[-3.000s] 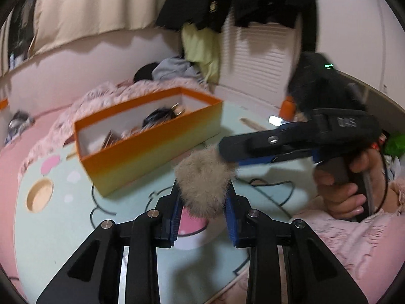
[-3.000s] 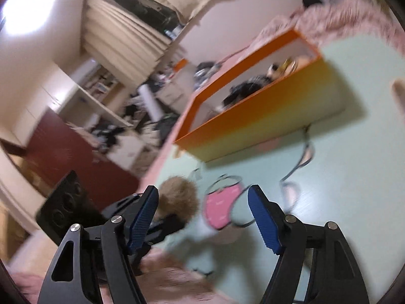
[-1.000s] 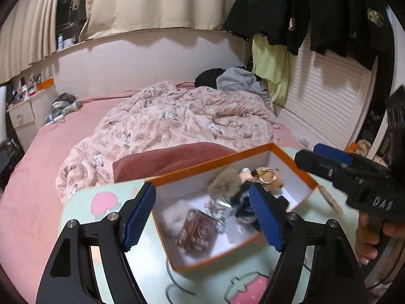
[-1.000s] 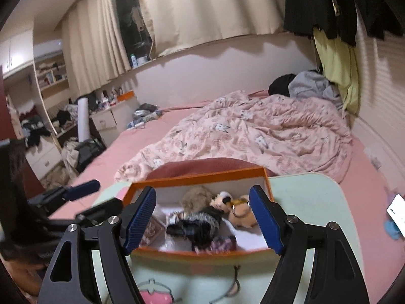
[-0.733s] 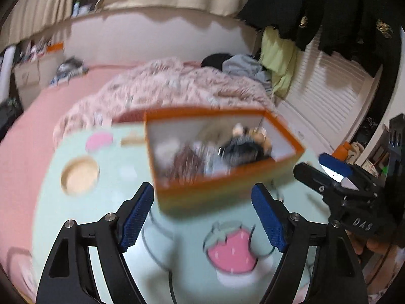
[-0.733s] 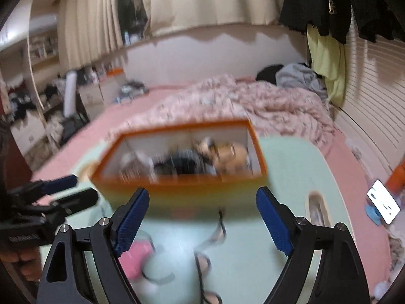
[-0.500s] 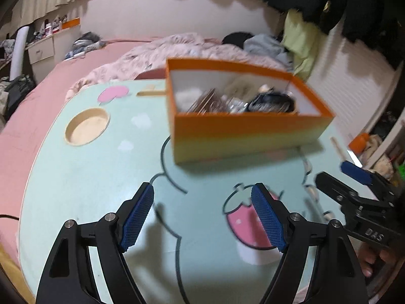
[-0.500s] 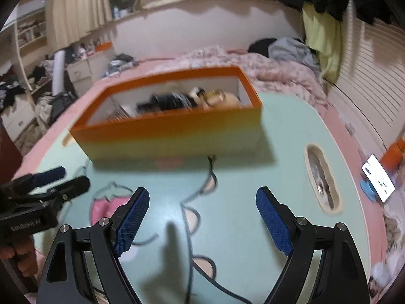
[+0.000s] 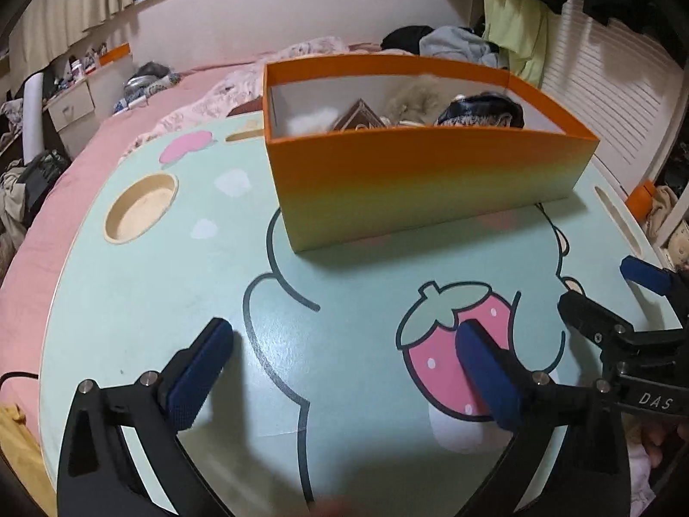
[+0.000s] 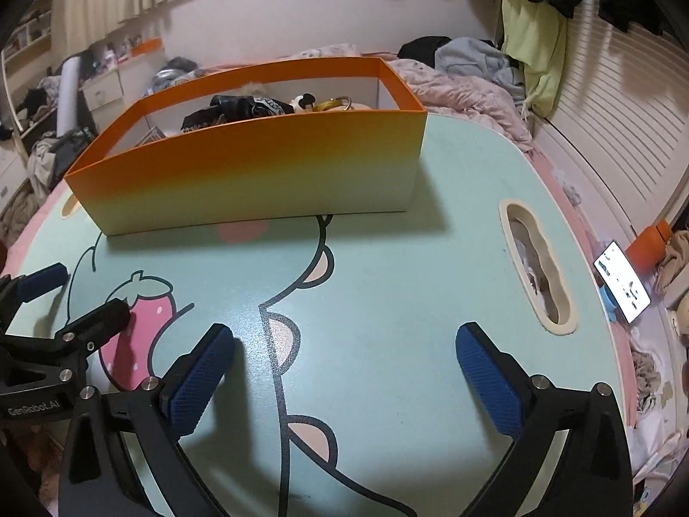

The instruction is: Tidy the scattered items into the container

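both claws gape wide and hold nothing – left gripper (image 9: pixel 344 370) marked "genrobot.ai", right gripper (image 10: pixel 344 370) marked "das" – over the mint table (image 10: pixel 409 280), the filled orange box (image 9: pixel 422 172) just beyond.

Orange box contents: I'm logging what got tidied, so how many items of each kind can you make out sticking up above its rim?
Orange box, what shows above the rim:
Fluffy pom-poms: 2 (white, beige)
Brown house-shaped box: 1
Dark fabric bundle: 1
Panda charm: 1
Gold ring: 1
Total: 6; anything lower is hidden.
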The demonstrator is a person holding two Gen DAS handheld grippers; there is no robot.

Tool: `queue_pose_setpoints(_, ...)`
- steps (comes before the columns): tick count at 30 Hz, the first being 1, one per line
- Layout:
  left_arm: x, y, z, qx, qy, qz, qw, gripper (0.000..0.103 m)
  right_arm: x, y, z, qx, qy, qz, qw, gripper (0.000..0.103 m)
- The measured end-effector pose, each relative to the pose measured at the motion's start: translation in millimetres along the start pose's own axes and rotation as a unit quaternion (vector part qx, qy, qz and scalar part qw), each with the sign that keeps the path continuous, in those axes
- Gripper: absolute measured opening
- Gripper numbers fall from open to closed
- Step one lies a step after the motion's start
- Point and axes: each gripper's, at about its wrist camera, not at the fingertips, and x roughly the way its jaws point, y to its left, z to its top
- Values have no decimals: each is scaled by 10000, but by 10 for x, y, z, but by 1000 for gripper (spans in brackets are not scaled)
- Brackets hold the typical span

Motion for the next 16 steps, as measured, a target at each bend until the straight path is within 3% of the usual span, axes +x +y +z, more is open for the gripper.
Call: queue_pose_setpoints(16, 51, 8, 3, 10, -74, -20, 10000, 103, 2, -2, 3, 2, 4, -1, 10000, 103)
